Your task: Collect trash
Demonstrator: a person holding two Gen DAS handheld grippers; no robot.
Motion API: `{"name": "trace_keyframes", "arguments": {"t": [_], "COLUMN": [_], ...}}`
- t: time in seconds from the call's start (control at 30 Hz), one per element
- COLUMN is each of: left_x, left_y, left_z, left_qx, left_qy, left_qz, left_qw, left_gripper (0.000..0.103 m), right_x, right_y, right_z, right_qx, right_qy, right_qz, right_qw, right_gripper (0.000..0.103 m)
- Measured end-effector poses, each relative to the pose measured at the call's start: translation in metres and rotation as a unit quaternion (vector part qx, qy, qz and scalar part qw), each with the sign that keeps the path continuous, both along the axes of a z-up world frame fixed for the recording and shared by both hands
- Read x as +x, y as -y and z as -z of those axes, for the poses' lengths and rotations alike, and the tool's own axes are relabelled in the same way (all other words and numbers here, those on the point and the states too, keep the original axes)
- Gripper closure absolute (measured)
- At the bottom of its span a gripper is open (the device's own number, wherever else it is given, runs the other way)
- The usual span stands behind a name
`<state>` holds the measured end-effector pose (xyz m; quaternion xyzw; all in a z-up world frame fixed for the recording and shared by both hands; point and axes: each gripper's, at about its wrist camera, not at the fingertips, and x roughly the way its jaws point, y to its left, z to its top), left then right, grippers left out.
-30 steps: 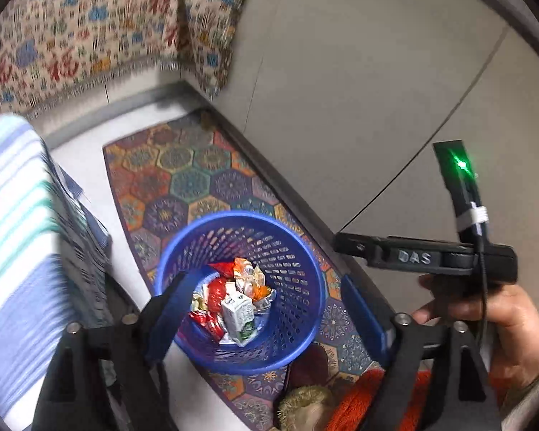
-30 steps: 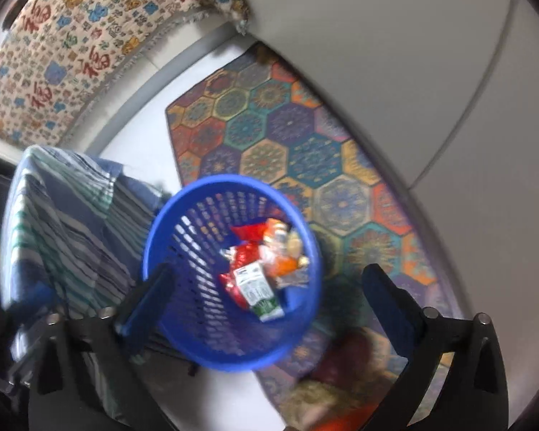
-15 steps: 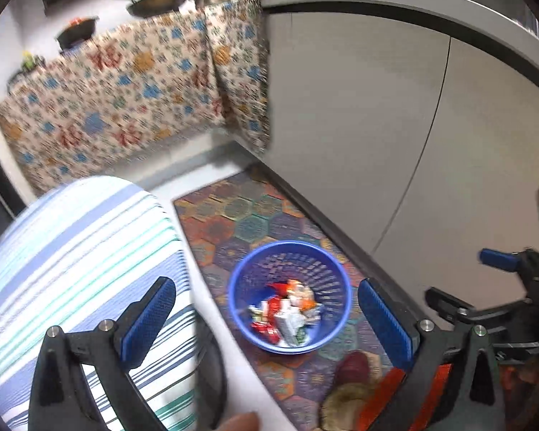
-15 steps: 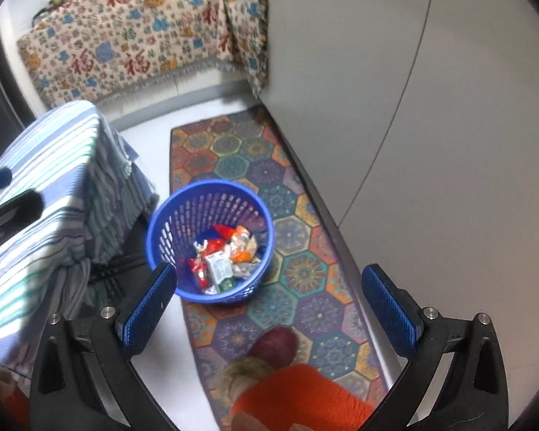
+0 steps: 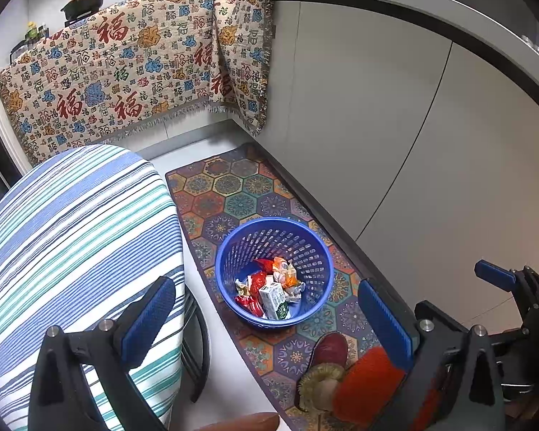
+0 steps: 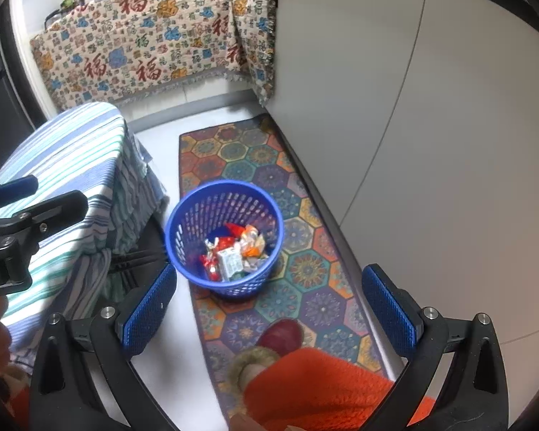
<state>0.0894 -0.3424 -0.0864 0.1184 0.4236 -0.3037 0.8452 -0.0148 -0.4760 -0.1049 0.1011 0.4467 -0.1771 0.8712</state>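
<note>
- Blue plastic basket [image 5: 273, 272] stands on the patterned floor mat [image 5: 233, 197], one basket only, between the striped cloth-covered table [image 5: 72, 237] on the left and the grey cabinet doors [image 5: 377, 136] on the right.
- Trash is inside it: one white and green carton [image 5: 275, 300] near the middle and a heap of red and orange wrappers [image 5: 266, 280] (about five or six, I cannot count them exactly).
- Left gripper [image 5: 269, 318] hangs above the basket with its two blue pads spread wide and nothing between them.
- Right gripper [image 6: 269, 312] is the same, both pads far apart and empty; no piece of trash is held by either one.
- Risks, in my judgement: the basket is light and perforated, so a low pad could catch the rim and tip it, spilling the wrappers on the mat.
- Another risk: the slipper [image 5: 328, 348] of the person is near the basket and could push it.
- Table top shows no trash in these views.
</note>
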Motion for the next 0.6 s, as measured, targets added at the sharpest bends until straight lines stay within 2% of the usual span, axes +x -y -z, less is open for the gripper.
{"name": "trace_keyframes", "arguments": {"t": [0.6], "left_x": [0.002], "left_y": [-0.004], "left_z": [0.001], "left_qx": [0.011], "left_qy": [0.005], "left_qz": [-0.01], "left_qw": [0.9999], "left_gripper": [0.0], "right_x": [0.0], "right_y": [-0.011], "right_z": [0.0], "right_qx": [0.004], "right_qy": [-0.002], "right_qz": [-0.008], "right_qw": [1.0], "right_gripper": [0.0]}}
